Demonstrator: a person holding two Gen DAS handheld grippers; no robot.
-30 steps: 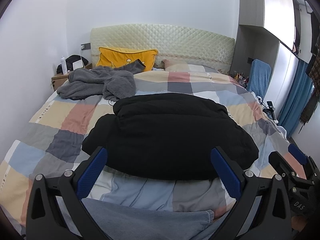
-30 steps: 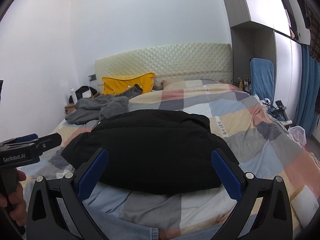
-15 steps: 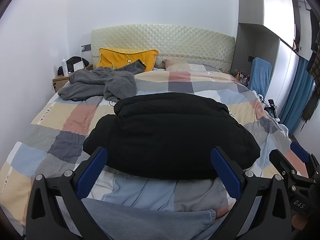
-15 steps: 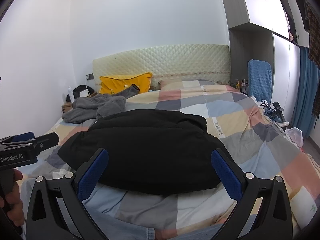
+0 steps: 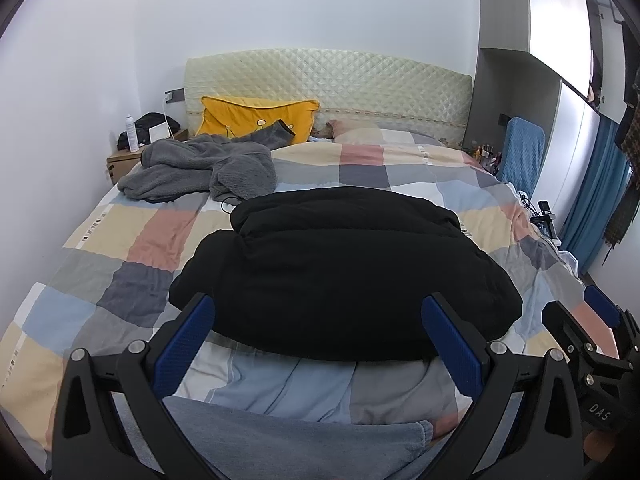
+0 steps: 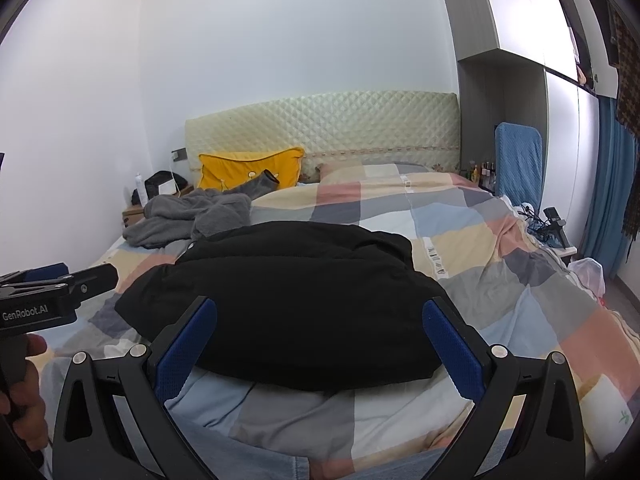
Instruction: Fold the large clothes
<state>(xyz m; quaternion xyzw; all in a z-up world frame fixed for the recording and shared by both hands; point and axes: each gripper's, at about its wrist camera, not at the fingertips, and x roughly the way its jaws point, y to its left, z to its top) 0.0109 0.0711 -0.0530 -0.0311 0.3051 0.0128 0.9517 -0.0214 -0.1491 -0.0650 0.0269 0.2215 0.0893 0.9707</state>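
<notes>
A large black padded jacket (image 5: 344,272) lies folded in a bulky bundle on the checked quilt (image 5: 132,240), near the foot of the bed; it also shows in the right wrist view (image 6: 288,300). My left gripper (image 5: 318,332) is open and empty, raised above the jacket's near edge. My right gripper (image 6: 320,336) is open and empty too, held to the right of the left one. A grey fleece garment (image 5: 200,172) lies crumpled near the headboard at the left.
A yellow pillow (image 5: 256,120) leans on the quilted headboard (image 5: 328,84). A nightstand (image 5: 128,156) with a bottle stands at the far left. A blue chair (image 6: 518,164), wardrobe and blue curtain (image 6: 608,200) line the right side. Grey-blue trousers (image 5: 288,444) show at the bottom edge.
Both grippers have risen and drawn back slightly from the jacket, staying open. The jacket has not moved.
</notes>
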